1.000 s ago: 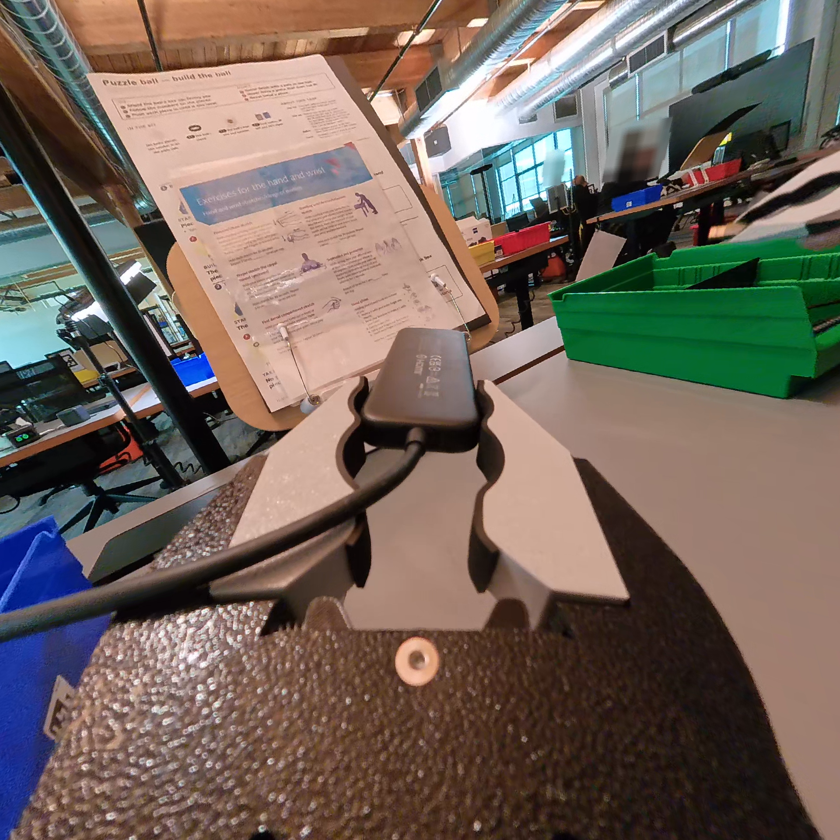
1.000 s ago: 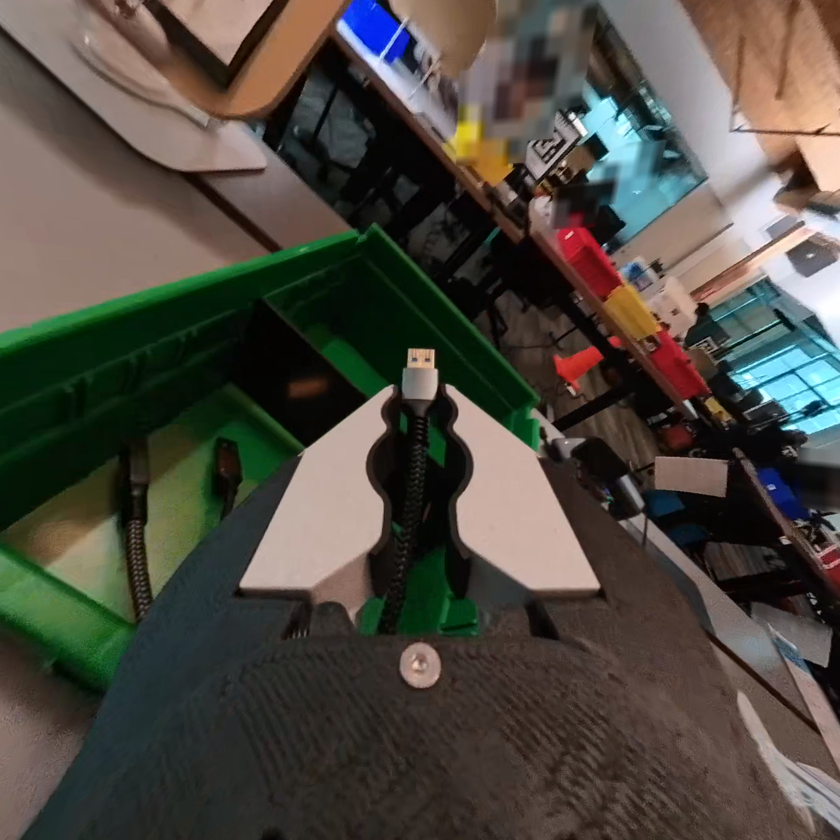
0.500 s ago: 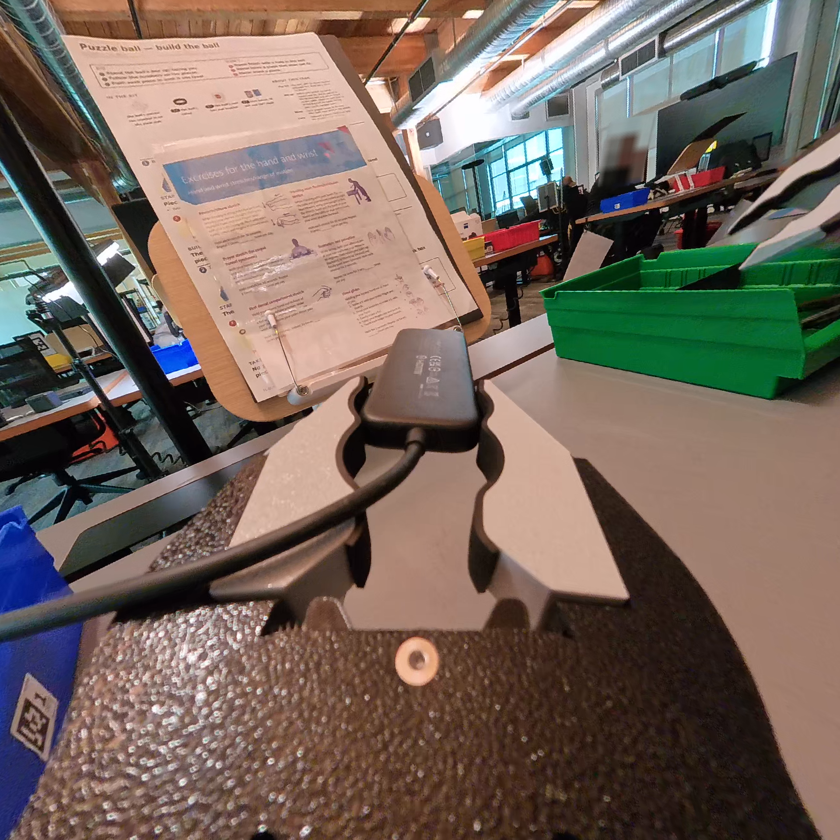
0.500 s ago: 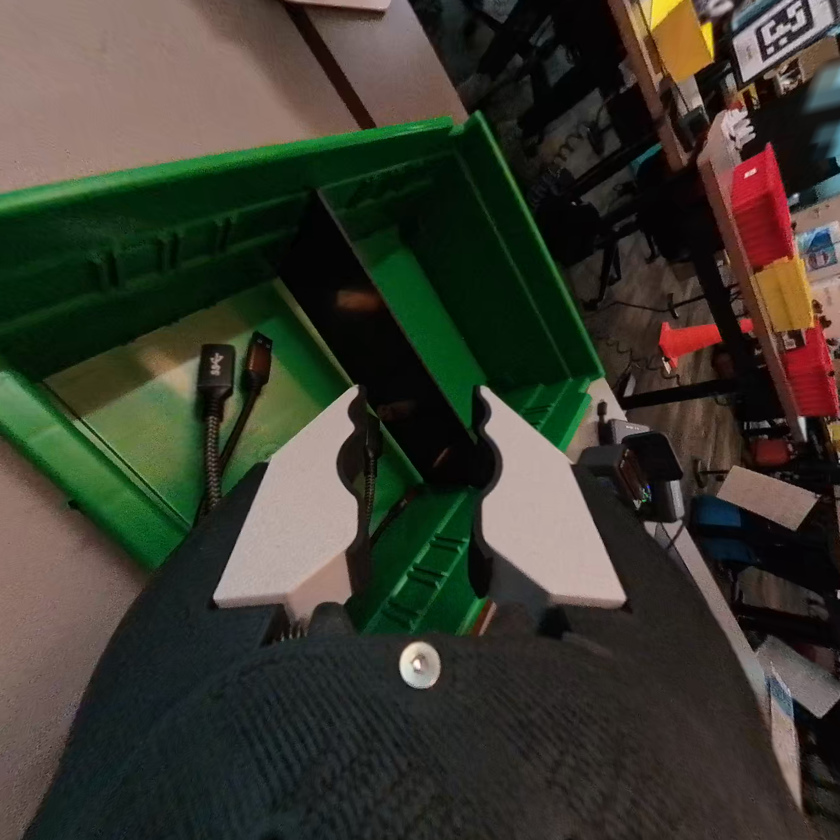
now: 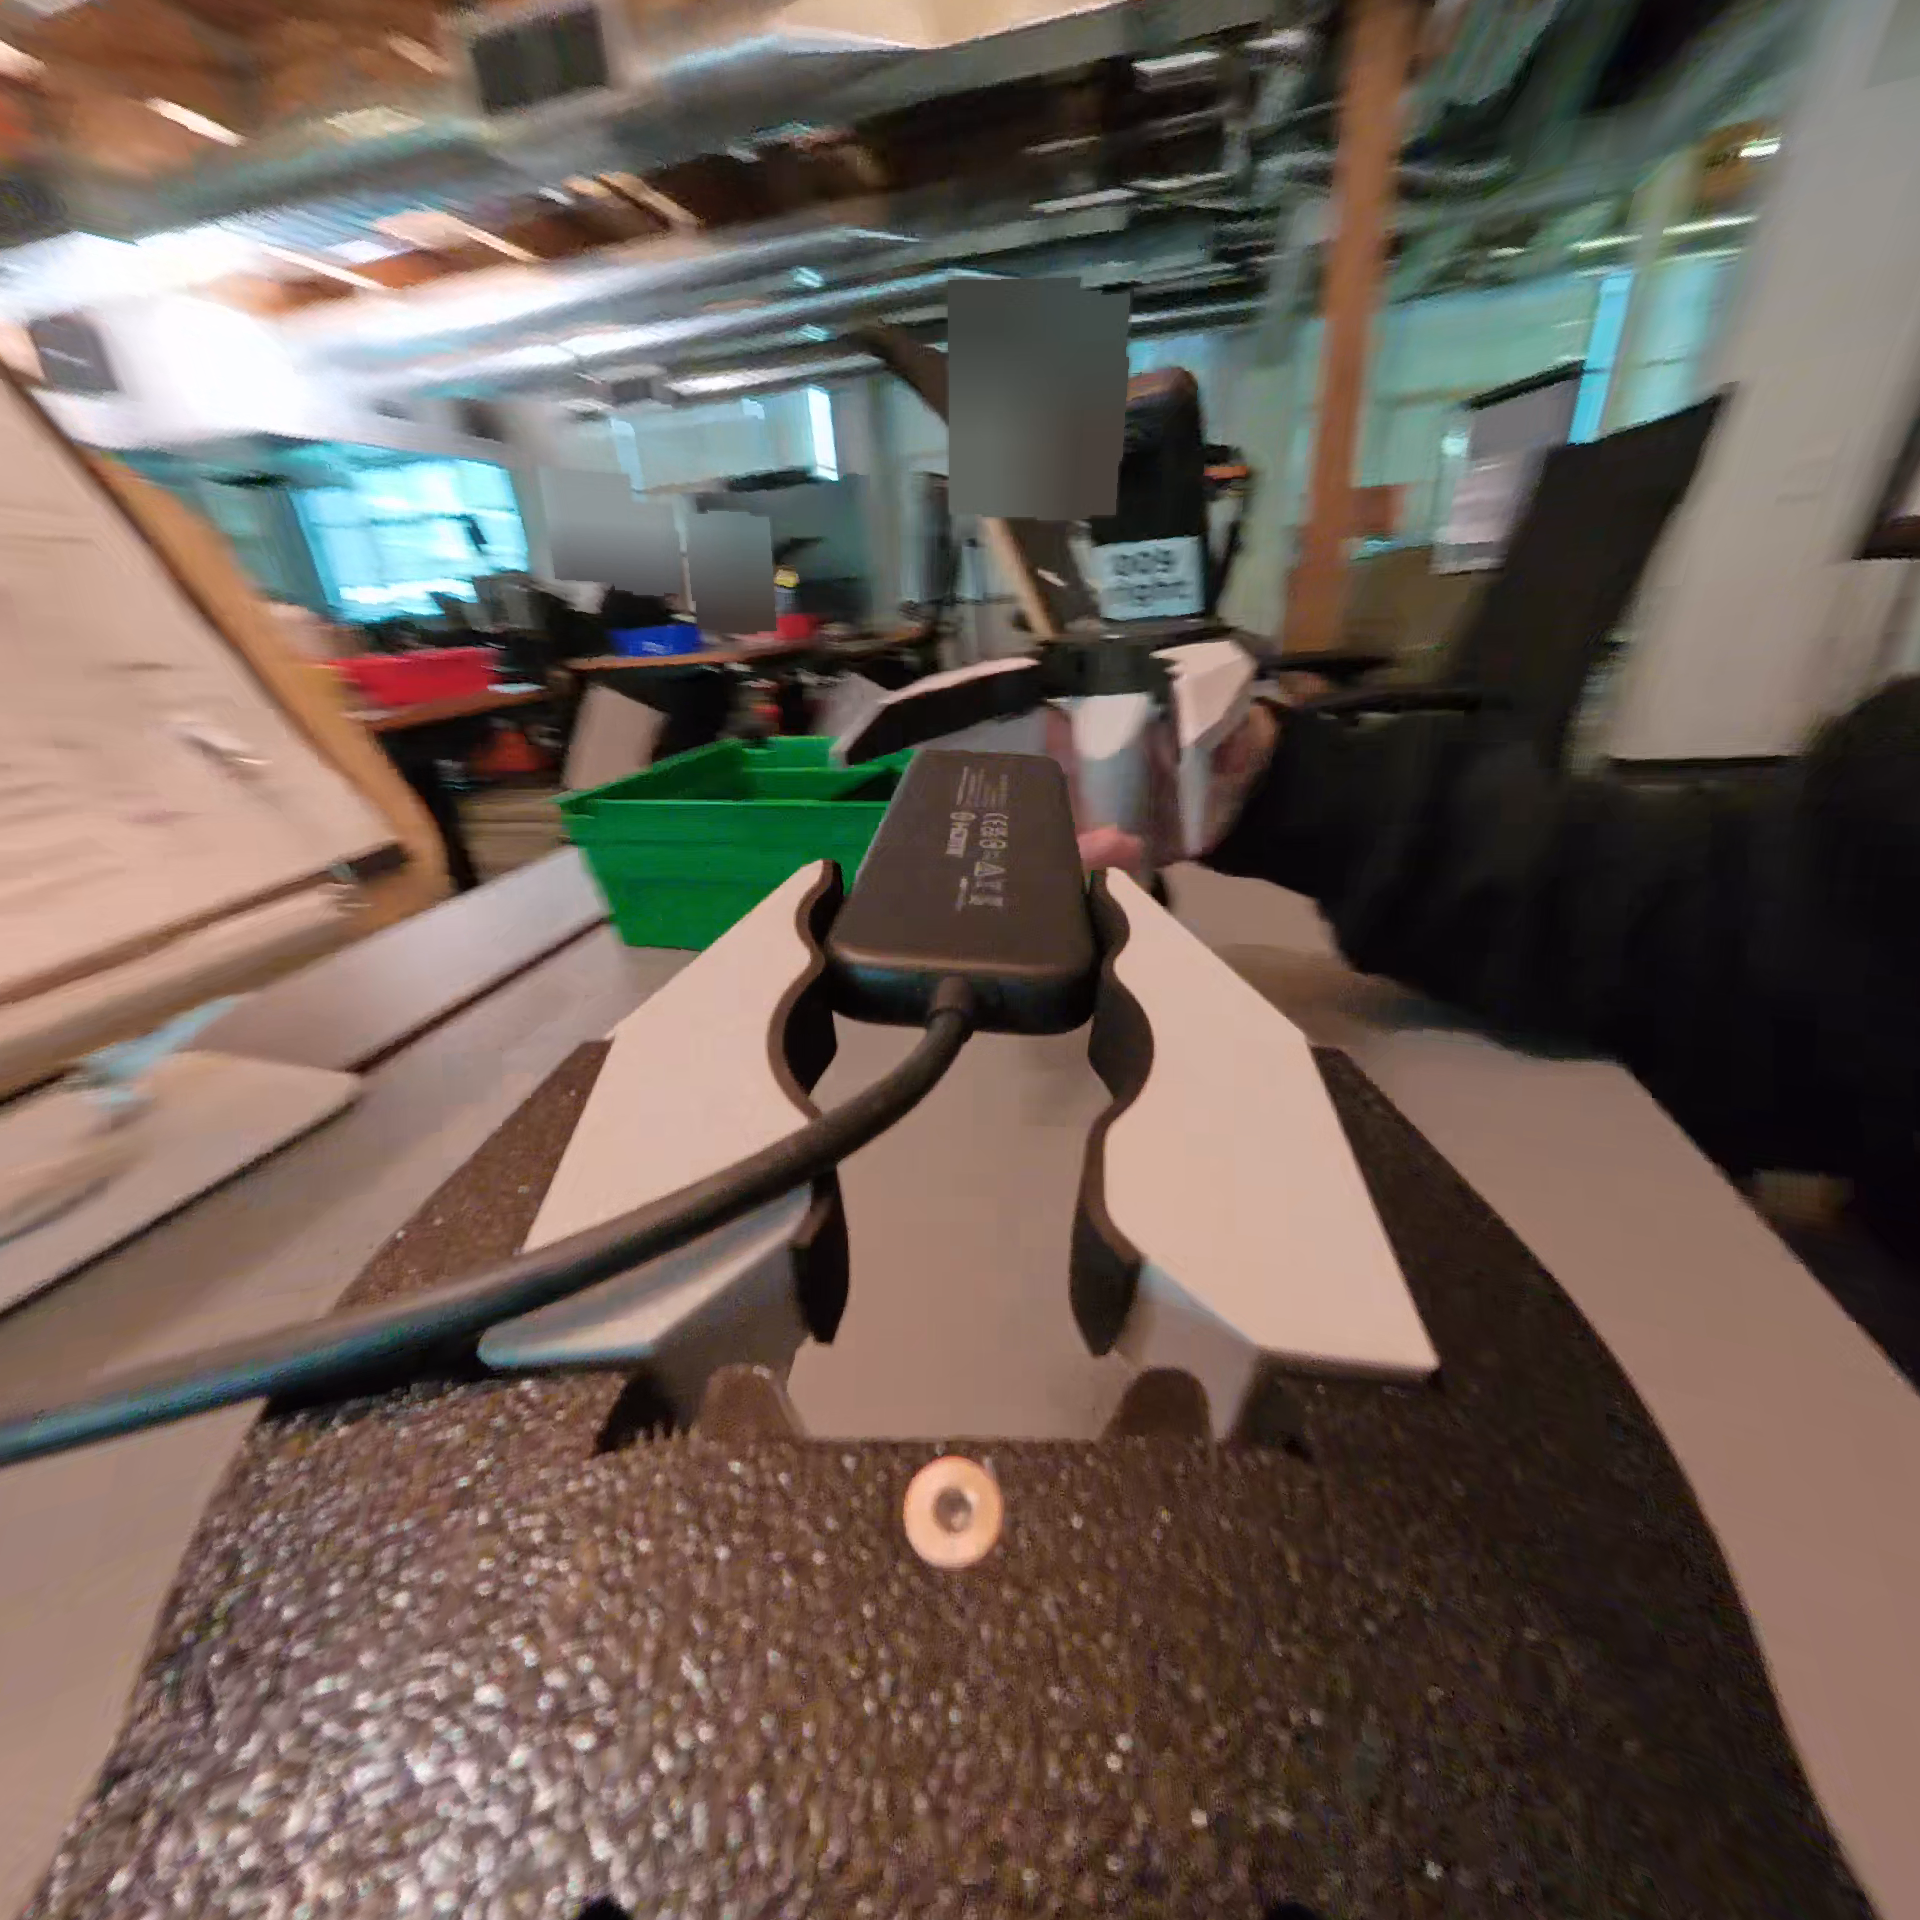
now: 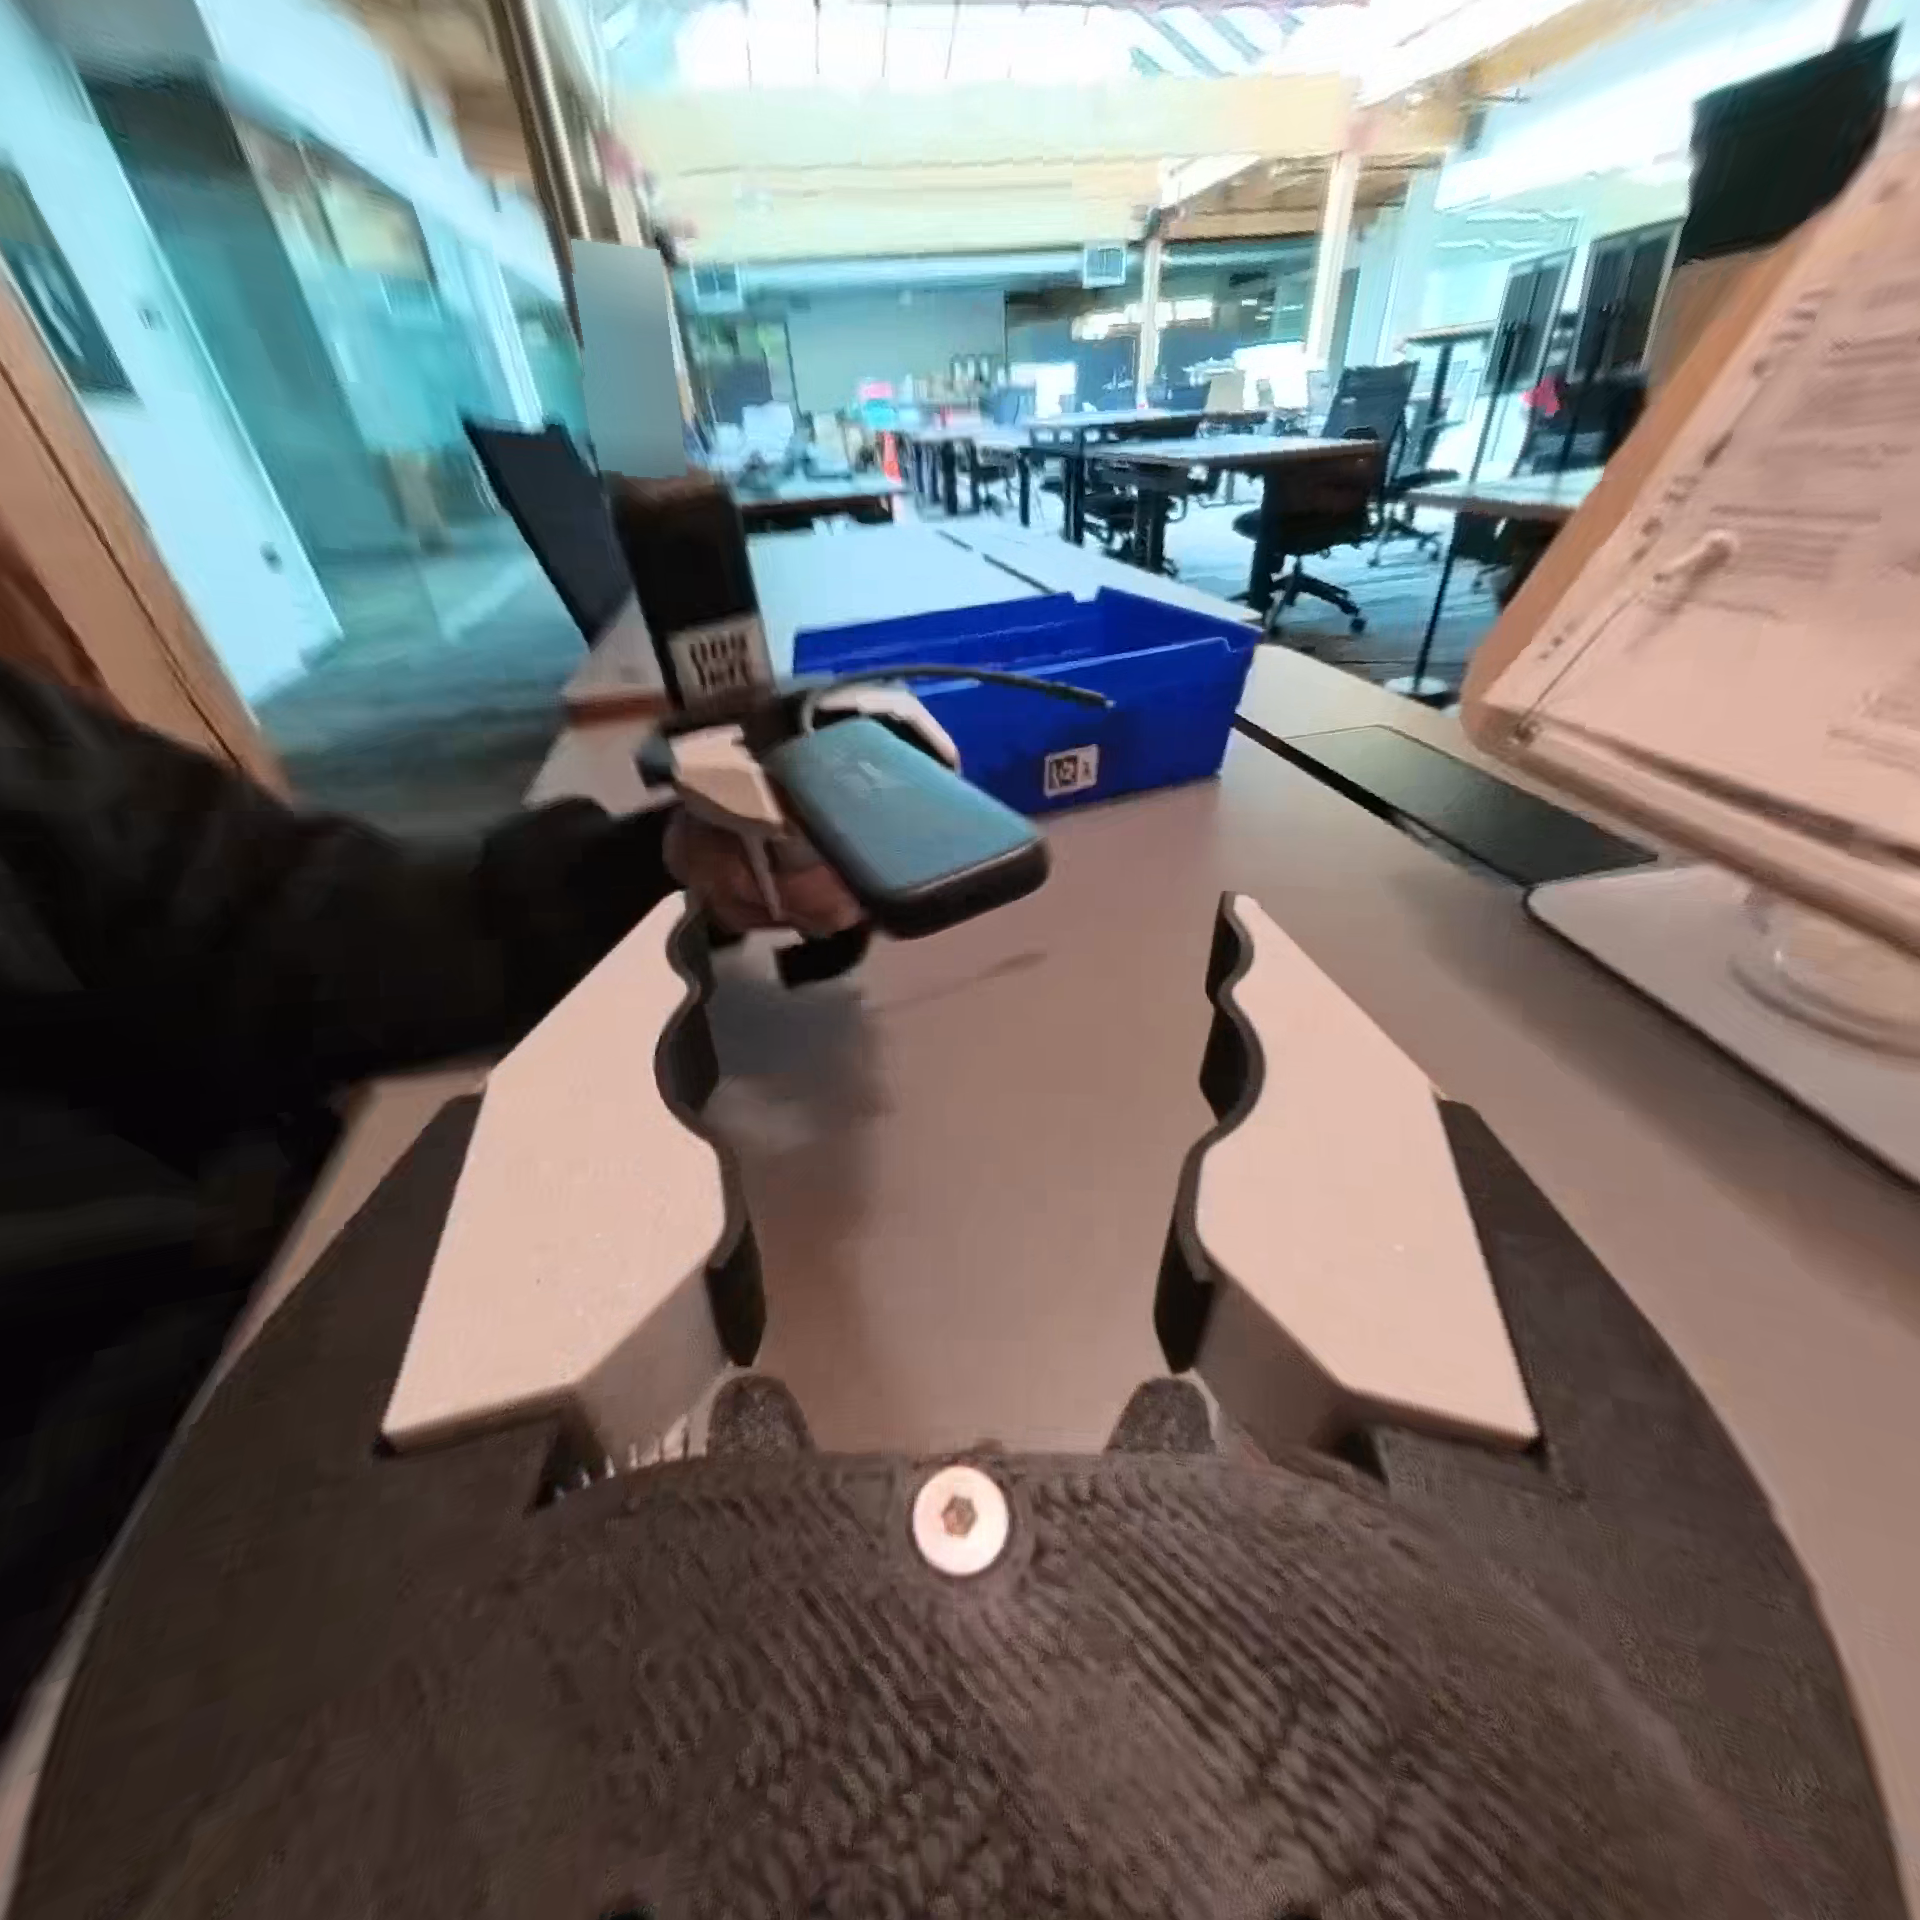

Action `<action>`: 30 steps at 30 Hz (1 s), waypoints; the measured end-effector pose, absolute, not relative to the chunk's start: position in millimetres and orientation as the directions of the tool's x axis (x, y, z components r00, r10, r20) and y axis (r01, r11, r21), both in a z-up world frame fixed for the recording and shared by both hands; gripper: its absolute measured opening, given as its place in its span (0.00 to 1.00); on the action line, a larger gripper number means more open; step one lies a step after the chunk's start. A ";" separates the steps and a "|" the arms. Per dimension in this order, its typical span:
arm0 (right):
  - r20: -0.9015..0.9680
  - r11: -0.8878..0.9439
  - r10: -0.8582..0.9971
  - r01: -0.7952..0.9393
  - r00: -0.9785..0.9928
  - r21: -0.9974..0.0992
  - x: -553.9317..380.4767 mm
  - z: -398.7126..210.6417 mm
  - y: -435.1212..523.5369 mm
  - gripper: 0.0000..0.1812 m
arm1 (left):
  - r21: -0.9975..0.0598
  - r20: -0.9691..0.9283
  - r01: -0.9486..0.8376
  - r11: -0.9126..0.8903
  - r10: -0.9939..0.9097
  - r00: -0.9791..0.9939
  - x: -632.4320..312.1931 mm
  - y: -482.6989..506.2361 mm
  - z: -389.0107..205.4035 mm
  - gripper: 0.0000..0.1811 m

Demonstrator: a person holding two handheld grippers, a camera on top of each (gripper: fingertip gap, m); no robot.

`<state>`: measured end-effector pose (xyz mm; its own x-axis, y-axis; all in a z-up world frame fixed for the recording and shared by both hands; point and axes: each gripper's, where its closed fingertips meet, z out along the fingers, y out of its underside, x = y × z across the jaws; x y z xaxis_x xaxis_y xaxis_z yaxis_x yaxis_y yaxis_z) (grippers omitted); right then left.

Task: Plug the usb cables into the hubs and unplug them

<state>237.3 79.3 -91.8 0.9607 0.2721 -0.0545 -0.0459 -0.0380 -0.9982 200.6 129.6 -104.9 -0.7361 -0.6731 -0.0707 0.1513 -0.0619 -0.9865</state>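
Note:
My left gripper (image 5: pixel 961 904) is shut on a black USB hub (image 5: pixel 966 852) and holds it above the grey table (image 5: pixel 1558 1299). The hub's black cable (image 5: pixel 644 1216) trails off to the left. My right gripper (image 6: pixel 961 935) is open and empty, low over the table. It faces the left gripper (image 6: pixel 821 758) and the hub (image 6: pixel 914 842), which sits a short way ahead and left of its fingertips. In the left wrist view the right gripper (image 5: pixel 1081 717) shows just beyond the hub. No USB cable plug is in view.
A green bin (image 5: pixel 717 862) stands on the table behind the hub. A blue bin (image 6: pixel 1101 675) stands behind the left gripper. A document stand (image 6: pixel 1714 644) with papers rises at the table's far side. A person's dark sleeves (image 6: pixel 260 935) reach in.
My right gripper let go of the braided USB cable over the green bin, opened wide and swung round to face the hub. My left gripper turned right, still holding the hub.

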 end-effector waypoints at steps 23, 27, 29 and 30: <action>0.113 -0.001 0.397 0.123 0.911 -0.992 178.9 -115.7 104.9 0.29 | -0.991 -0.019 0.088 -0.106 -0.526 -0.850 187.9 101.1 -119.7 0.27; 0.130 0.076 0.289 0.113 0.948 -0.991 205.6 -95.6 94.7 0.29 | -0.995 -0.051 0.092 -0.036 -0.607 -0.793 199.0 104.7 -127.9 0.45; 0.153 0.134 0.204 0.127 0.967 -0.983 220.4 -73.0 85.4 0.29 | -0.997 -0.045 0.078 -0.026 -0.620 -0.784 202.1 103.7 -130.8 0.50; 0.169 0.146 0.156 0.147 0.973 -0.978 229.8 -63.2 79.6 0.29 | -0.997 -0.044 0.072 -0.020 -0.624 -0.780 203.3 103.4 -132.0 0.50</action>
